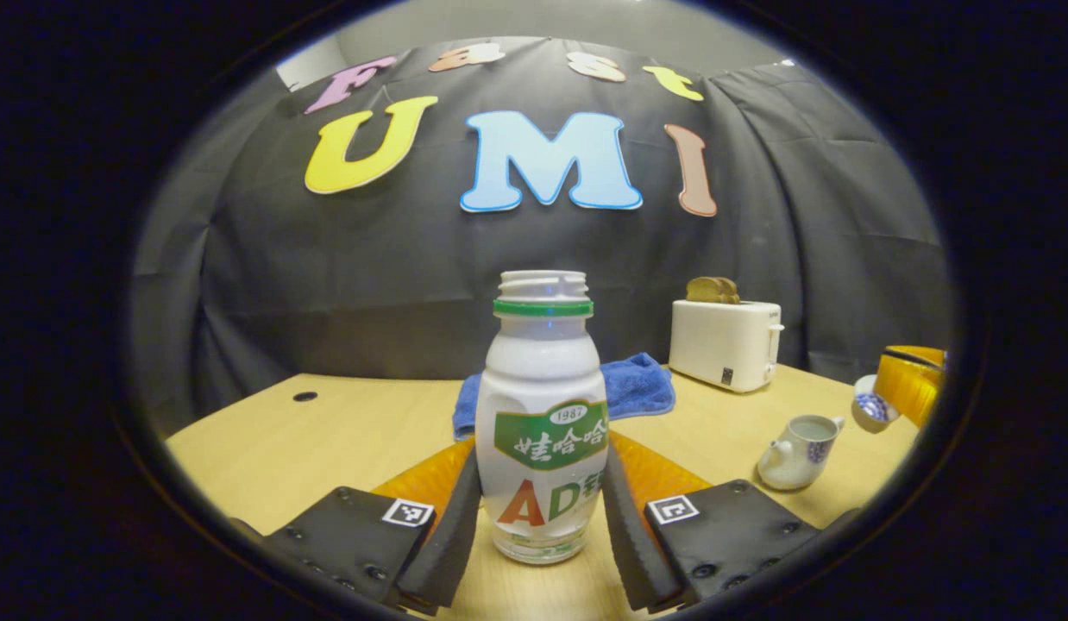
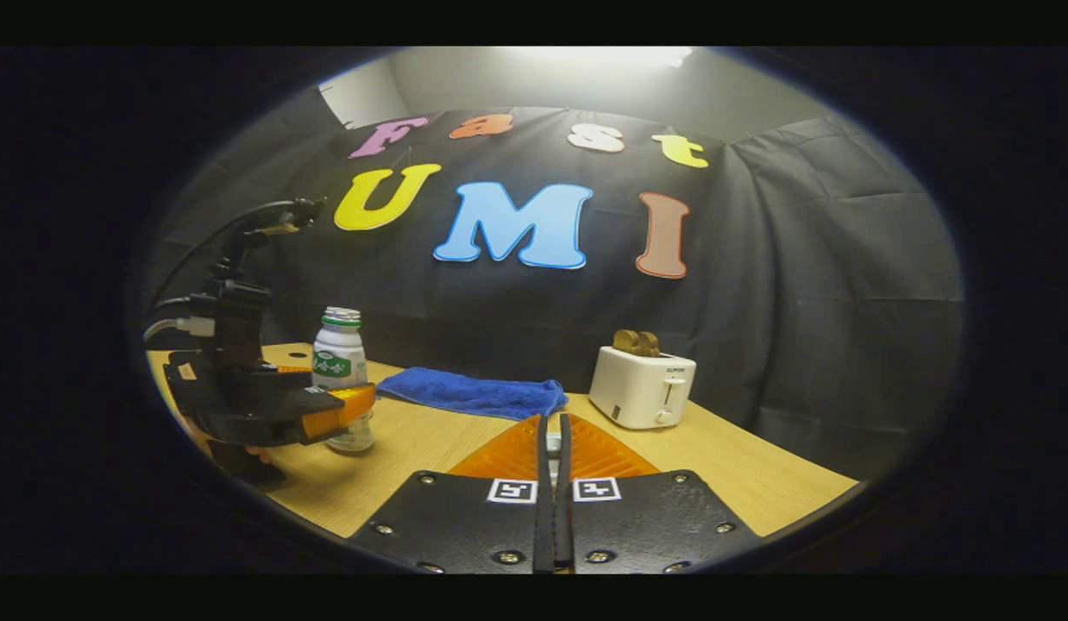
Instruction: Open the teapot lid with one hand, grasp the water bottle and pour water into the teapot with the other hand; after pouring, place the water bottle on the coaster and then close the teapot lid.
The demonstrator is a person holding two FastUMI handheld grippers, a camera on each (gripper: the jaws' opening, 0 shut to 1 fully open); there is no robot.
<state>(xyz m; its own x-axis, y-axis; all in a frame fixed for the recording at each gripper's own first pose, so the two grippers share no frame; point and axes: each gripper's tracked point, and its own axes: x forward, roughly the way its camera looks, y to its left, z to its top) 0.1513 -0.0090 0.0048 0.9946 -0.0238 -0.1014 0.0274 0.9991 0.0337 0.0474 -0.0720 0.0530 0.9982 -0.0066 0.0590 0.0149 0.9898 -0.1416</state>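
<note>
An uncapped white water bottle [image 1: 541, 414] with a green neck ring stands upright on the wooden table [image 1: 327, 431]. My left gripper [image 1: 541, 470] is shut on it, one finger against each side of the lower body. In the right gripper view the same bottle [image 2: 339, 362] shows at the far left, with the left gripper [image 2: 348, 412] around it. A white teapot [image 1: 797, 453] with blue flowers sits lidless at the right. Above and right of it, the right gripper [image 1: 909, 379] holds the blue-patterned lid [image 1: 875, 407]. In its own view my right gripper [image 2: 552, 424] is shut, with a sliver of white pinched between the fingers.
A white toaster [image 1: 725, 343] with toast in it stands at the back right of the table. A crumpled blue towel [image 1: 637, 384] lies behind the bottle. A small dark hole [image 1: 304, 397] marks the tabletop at the left. The black cloth wall closes off the back.
</note>
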